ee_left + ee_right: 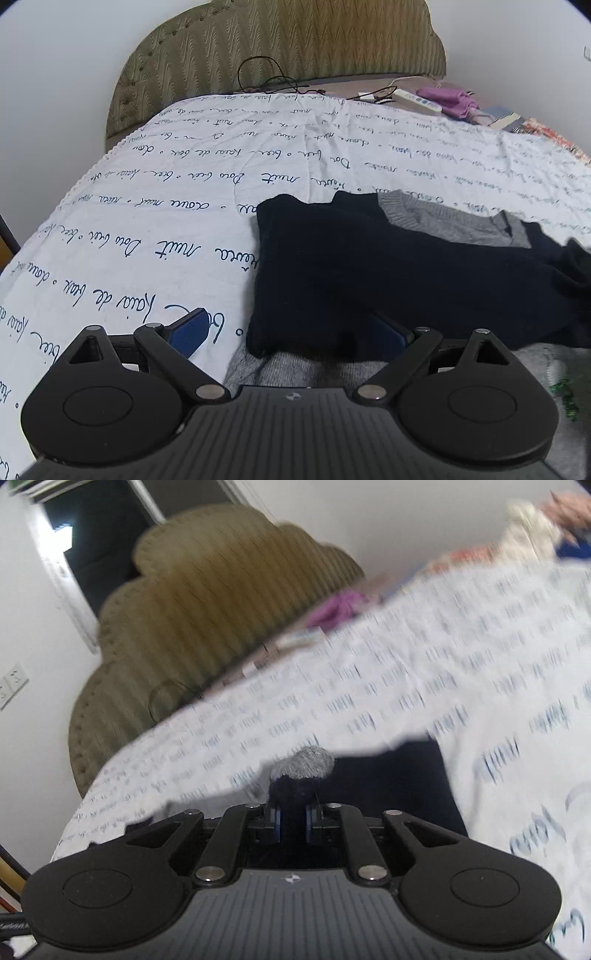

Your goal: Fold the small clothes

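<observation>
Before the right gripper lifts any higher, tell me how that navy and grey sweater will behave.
The sweater will probably hang limp: it lies in soft folds on the bedspread. The right gripper pinches a bunched cuff, so the rest likely trails behind. The knit looks fuzzy, so it should grip rather than slip.

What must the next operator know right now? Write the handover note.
Left gripper: open, low over the sweater's near edge, gripping nothing.
Right gripper: shut on a bunched cuff or corner of the sweater; view is motion-blurred.
Navy and grey sweater: lies on the white bedspread, with navy cloth lying over the grey body.
Done: partly folded at most.
Left: finish folding, flatten.
</observation>
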Tool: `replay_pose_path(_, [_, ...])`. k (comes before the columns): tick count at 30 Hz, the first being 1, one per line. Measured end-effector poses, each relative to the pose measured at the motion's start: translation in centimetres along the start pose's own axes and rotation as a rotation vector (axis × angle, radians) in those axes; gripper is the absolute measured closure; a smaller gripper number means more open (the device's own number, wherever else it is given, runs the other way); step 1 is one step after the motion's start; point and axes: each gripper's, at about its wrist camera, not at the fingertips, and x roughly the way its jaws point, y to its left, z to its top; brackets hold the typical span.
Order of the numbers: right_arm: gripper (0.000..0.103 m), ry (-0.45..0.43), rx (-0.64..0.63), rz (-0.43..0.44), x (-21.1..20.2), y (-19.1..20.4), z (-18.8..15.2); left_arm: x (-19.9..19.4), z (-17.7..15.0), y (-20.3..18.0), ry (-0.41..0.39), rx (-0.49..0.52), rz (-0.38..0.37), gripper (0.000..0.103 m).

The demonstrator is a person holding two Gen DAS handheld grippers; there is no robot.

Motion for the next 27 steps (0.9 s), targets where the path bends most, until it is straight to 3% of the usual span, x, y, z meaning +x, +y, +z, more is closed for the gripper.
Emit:
replay_pose_path(7, [0.075, 0.029, 0.175, 0.016, -0.7, -3.6, -0.2, 1.8, -0.2, -1.1, 0.024, 0.05, 0.043, 0.009])
replay_pose_path(12, [0.068, 0.003, 0.197, -0.055, -1.9, -4.6, -0.4, 1.5, -0.8, -1.1, 0.022, 0.052, 0.051, 0.009])
replay_pose_path(15, [0.065, -0.113, 0.085, -0.133, -3.8, -3.2, 0.0, 1.1, -0.6, -1.3, 0.012, 0.053, 0.05, 0.009])
replay_pose_path(17, [0.065, -0.136, -0.041, -0.11, -4.1, -1.3, 0.3, 1.3, -0.5, -1.7, 0.014, 0.052, 0.05, 0.009])
replay_pose_path(19, [0.063, -0.086, -0.133, -0.03, -3.3, 0.6, 0.3, 1.5, -0.6, -1.8, 0.021, 0.042, 0.051, 0.009])
replay_pose_path(20, [0.054, -0.039, -0.169, 0.004, -2.5, 1.3, 0.1, 1.6, -0.7, -1.9, 0.023, 0.037, 0.048, 0.009])
replay_pose_path(21, [0.05, 0.022, -0.208, 0.009, -1.3, 1.9, -0.2, 1.8, -0.8, -1.9, 0.026, 0.034, 0.048, 0.009])
replay_pose_path(23, [0.048, 0.092, -0.269, -0.07, 1.0, 2.2, -1.0, 1.9, -1.0, -1.9, 0.035, 0.031, 0.055, 0.008])
replay_pose_path(27, [0.047, 0.03, -0.239, -0.124, 0.5, 1.8, -1.0, 1.7, -1.1, -1.6, 0.032, 0.033, 0.058, 0.008])
